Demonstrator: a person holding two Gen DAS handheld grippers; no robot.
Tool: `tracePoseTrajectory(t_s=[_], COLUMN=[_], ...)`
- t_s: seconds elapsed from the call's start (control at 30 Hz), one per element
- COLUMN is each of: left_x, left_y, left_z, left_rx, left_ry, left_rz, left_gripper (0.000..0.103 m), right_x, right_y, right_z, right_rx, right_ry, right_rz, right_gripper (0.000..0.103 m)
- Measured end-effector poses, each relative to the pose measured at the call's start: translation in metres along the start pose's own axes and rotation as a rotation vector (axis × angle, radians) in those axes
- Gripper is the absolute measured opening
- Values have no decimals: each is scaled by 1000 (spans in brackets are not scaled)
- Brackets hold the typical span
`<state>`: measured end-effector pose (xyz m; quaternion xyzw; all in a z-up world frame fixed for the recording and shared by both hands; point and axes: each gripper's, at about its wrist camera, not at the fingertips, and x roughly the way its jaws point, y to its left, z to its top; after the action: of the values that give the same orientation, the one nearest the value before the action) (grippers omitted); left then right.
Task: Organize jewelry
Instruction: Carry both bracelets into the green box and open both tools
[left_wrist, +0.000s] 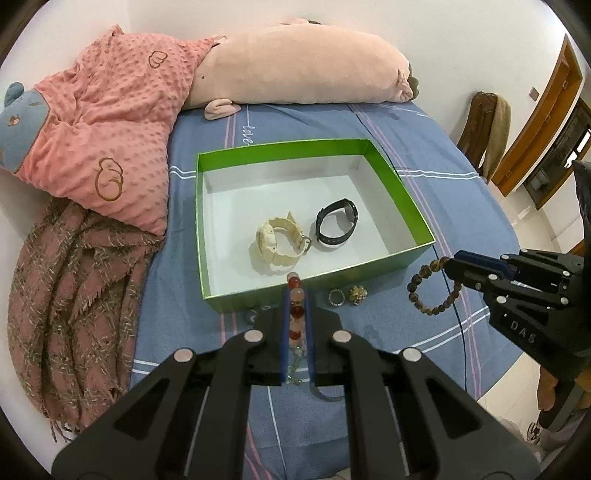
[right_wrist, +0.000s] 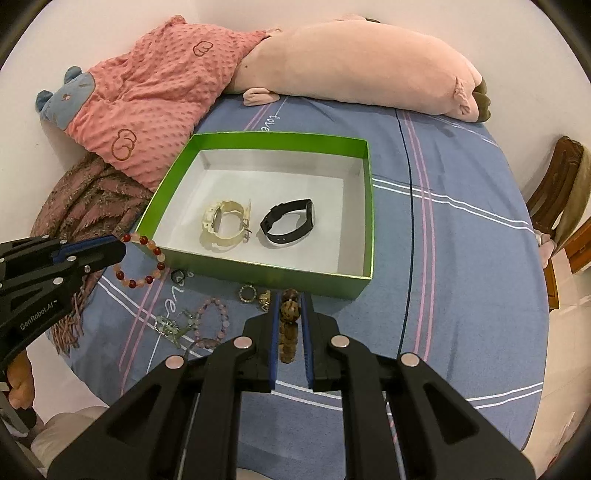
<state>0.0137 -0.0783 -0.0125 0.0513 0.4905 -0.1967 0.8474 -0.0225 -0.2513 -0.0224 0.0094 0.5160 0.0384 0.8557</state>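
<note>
Right now both grippers hang over the near part of a blue striped bedsheet (right_wrist: 461, 229), each clenched on a beaded bracelet. The left gripper (left_wrist: 298, 295) pinches a red-and-pink bead bracelet (left_wrist: 295, 295) between its blue-padded fingers; in the right wrist view that bracelet (right_wrist: 142, 260) dangles as a full loop just left of the near left corner of the green box (right_wrist: 369, 206), above the sheet. The right gripper (right_wrist: 290, 302) grips a brown bead bracelet (right_wrist: 289, 321), which in the left wrist view (left_wrist: 436, 286) hangs as a loop beside the box's near right corner.

The green box (left_wrist: 201, 221) is open, with a white floor, and sits in the middle of the bed. Inside it lie a cream watch (left_wrist: 280, 242) on the left and a black watch (left_wrist: 337, 221) just right of it, close together; whether they touch cannot be told.

On the sheet just near of the box's front wall rest a small ring (left_wrist: 337, 297) and a gold trinket (left_wrist: 357, 294) side by side. Further left in the right wrist view are a dark ring (right_wrist: 178, 276), a pale purple bead bracelet (right_wrist: 214, 321) and a greenish bead strand (right_wrist: 171, 326).

Along the far edge lie a pink dotted pillow (left_wrist: 110, 147) and a long pink plush (left_wrist: 303, 70); a plaid scarf (left_wrist: 74, 295) sits at the left.
</note>
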Motion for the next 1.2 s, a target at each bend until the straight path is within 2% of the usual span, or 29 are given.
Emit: tracePoseTrajectory(t_s=[0.2, 0.4, 0.57, 0.8, 1.2], left_x=[-9, -15, -5, 26, 88], left_y=[-2, -2, -2, 4, 15], left_z=[13, 44, 70, 91, 86], left_rx=[2, -26, -56, -69, -84], left_ry=[-35, -90, -108, -75, 49], left_rz=[20, 53, 60, 81, 84], left_gripper=[7, 7, 7, 7, 8], right_x=[-5, -18, -12, 20, 80], right_y=[5, 4, -4, -16, -16], right_z=[12, 47, 78, 106, 91], right_rx=[-23, -28, 2, 38, 34], right_ry=[-29, -111, -141, -102, 38], right_rz=[-6, -32, -50, -74, -74], right_gripper=[11, 11, 11, 11, 11])
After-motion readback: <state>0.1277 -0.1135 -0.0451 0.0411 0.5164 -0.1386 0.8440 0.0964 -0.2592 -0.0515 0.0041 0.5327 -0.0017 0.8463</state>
